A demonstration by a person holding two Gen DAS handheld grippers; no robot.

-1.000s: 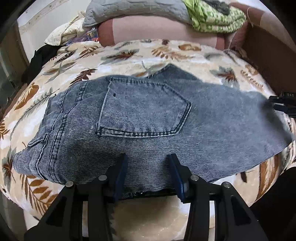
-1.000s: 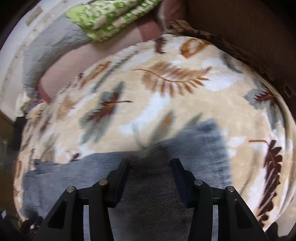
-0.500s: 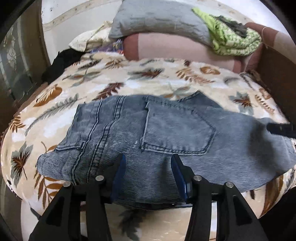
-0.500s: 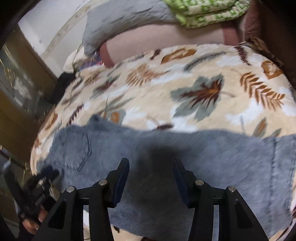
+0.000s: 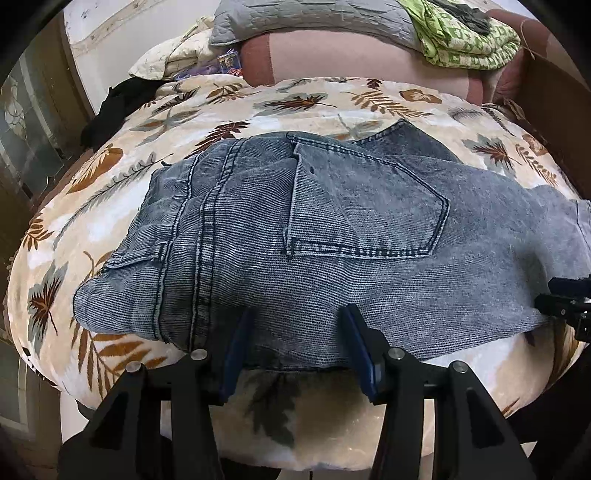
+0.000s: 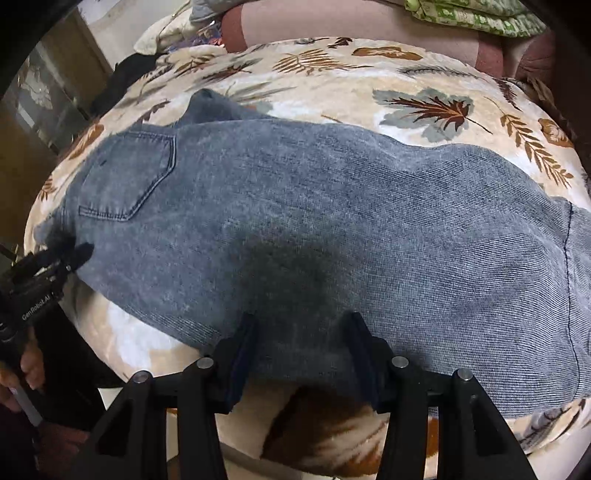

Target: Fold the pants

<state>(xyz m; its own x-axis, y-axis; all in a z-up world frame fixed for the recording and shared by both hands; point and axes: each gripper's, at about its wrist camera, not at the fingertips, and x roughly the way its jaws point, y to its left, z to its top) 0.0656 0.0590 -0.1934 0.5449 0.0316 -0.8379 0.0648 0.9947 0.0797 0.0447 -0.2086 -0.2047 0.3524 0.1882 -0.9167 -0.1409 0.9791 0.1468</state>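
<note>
Grey-blue jeans [image 5: 332, 221] lie flat across a leaf-patterned blanket [image 5: 110, 221], seat side up with a back pocket [image 5: 362, 210] showing. My left gripper [image 5: 297, 314] hovers at the near edge of the seat part, jaws open, cloth below them and not pinched. It also shows in the right wrist view as the left gripper [image 6: 55, 262] held by a hand [image 6: 26, 369]. My right gripper [image 6: 303, 319] stands open over the near edge of the jeans' [image 6: 332, 221] leg part. Its tip, the right gripper [image 5: 565, 299], peeks in at the right edge.
Behind the jeans lie a pink bolster [image 5: 351, 55], a grey quilted pillow [image 5: 295, 18] and a green patterned cloth [image 5: 465, 40]. A black garment [image 5: 118, 99] hangs off the far left corner. A brown wooden side [image 5: 554, 110] borders the right. The bed's edge runs just under both grippers.
The right gripper rolled and swung from the far end of the jeans to their near edge. The left gripper shifted slightly along the seat, and its jaws stand a little wider.
</note>
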